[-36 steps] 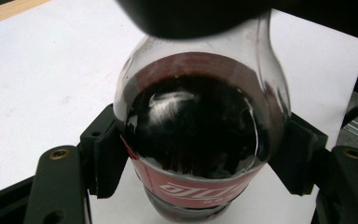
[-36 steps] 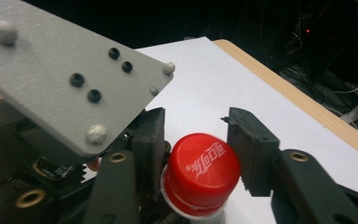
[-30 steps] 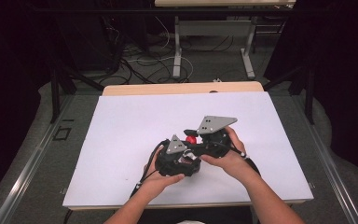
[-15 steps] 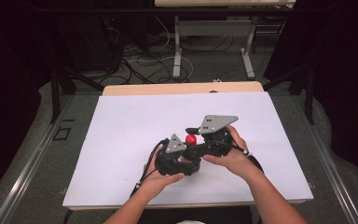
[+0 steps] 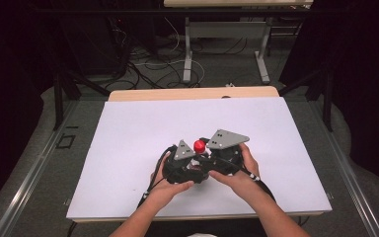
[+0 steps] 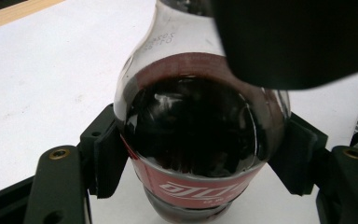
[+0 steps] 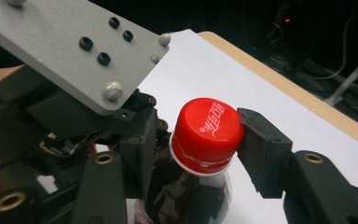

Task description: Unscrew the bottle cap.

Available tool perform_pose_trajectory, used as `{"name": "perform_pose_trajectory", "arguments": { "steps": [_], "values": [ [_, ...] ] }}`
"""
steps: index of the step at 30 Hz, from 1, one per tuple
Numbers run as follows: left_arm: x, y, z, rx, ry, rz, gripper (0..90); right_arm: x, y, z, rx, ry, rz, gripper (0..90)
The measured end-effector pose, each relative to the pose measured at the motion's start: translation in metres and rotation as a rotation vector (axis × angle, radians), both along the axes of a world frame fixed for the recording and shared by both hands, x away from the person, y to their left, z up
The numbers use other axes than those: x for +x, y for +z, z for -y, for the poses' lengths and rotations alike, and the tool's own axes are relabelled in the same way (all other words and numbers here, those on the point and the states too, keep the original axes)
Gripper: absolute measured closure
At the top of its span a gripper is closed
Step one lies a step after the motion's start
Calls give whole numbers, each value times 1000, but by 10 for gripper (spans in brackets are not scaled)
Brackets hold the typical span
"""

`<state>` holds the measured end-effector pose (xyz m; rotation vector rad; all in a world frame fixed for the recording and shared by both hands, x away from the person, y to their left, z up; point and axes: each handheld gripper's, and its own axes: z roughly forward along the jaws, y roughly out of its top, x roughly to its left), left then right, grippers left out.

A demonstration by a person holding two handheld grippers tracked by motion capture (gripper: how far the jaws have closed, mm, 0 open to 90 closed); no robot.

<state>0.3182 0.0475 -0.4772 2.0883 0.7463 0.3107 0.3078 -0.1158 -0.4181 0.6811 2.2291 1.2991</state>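
So the counter is a big white sheet-covered top with a wood edge at the 12 o'clock side, and the action sits a bit toward 5 o'clock of its middle. Standing upright there is a cola bottle: clear plastic, dark brown drink filling it up to the shoulder, a red label band round the body with white lettering I can't properly read, and some small printed code on the clear neck, too blurry to make out.

Both forearms come in from 6 o'clock, hands cupped round the two rigs, pressed close together. The left hand-held gripper has its black jaws clamped on the bottle's body, one pad on each side at the label's height. The right hand-held gripper sits higher and pinches the top, jaws at 3 and 9 o'clock of the cap, both touching it.

That cap is bright red with ribbed sides and white script on top, non-Latin characters as far as I can tell. From the high view it's just a red dot between two grey plates.
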Motion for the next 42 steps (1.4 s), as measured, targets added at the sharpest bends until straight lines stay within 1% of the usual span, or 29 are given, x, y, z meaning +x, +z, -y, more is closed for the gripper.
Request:
{"name": "perform_pose_trajectory", "arguments": {
  "steps": [2,4,5,6,7,9,10,11,12,13,14,15,16,17,18,19,20,23,25,26,28,29,31,32,33,35,37,40,42],
  "values": [
    [-1,0,1,5,-6,3,304,0,-1,-1,2,4,8,495],
    [-2,-1,3,0,4,3,304,1,-2,-2,5,5,8,499],
    [-2,-2,4,-12,2,2,304,3,-2,-3,7,15,8,502],
    [-2,-1,3,-5,-6,3,304,4,-2,-2,9,23,4,511],
    [-2,-1,4,-3,-8,4,304,6,-3,-3,18,26,11,523],
    [-3,-1,4,-3,-10,6,304,9,-2,-2,23,46,-12,541],
    [-3,0,4,-2,-13,8,304,10,-2,-2,35,53,-13,561],
    [-4,0,4,-3,-14,6,304,13,-1,-1,34,66,-6,582],
    [-4,0,4,-2,-15,7,304,16,0,0,35,83,-25,594],
    [-3,0,3,6,-23,5,304,16,0,0,35,83,-25,594],
    [-3,0,3,0,-19,4,304,17,0,1,39,93,-33,597],
    [-4,-1,4,-8,-16,3,304,19,1,1,34,111,-36,597],
    [-3,0,3,3,-22,7,304,21,2,2,28,128,-51,599],
    [-4,-1,3,-3,-21,4,305,23,2,3,31,151,-59,600],
    [-4,0,3,-2,-24,8,305,25,4,5,20,176,-85,600],
    [-4,0,3,-5,-28,9,304,31,6,8,34,226,-112,601],
    [-4,0,3,-11,-26,10,304,31,6,8,34,226,-112,601],
    [-4,1,3,-8,-32,9,304,36,9,11,24,282,-131,600],
    [-4,1,3,-13,-27,7,304,37,9,11,21,293,-126,595],
    [-3,1,2,-6,-25,7,304,37,9,11,21,288,-115,576],
    [-3,1,1,-10,-19,0,304,32,9,10,22,239,-92,477],
    [-2,1,0,-15,-13,1,304,32,9,10,22,239,-92,477],
    [-1,2,-2,-12,-6,-1,304,27,10,10,19,205,-75,459],
    [-1,2,-3,-3,-8,2,304,24,11,10,9,190,-57,459],
    [0,2,-3,-5,-3,-1,304,21,11,9,11,170,-39,459],
    [1,2,-4,-2,8,6,304,14,12,8,-11,139,-9,460],
    [1,2,-5,0,9,7,304,9,12,6,-15,128,-1,465],
    [0,3,-3,2,2,-2,304,4,10,1,-37,106,35,483],
    [-2,2,-1,-6,-1,3,304,4,9,-1,-30,93,33,503]
  ]
}}
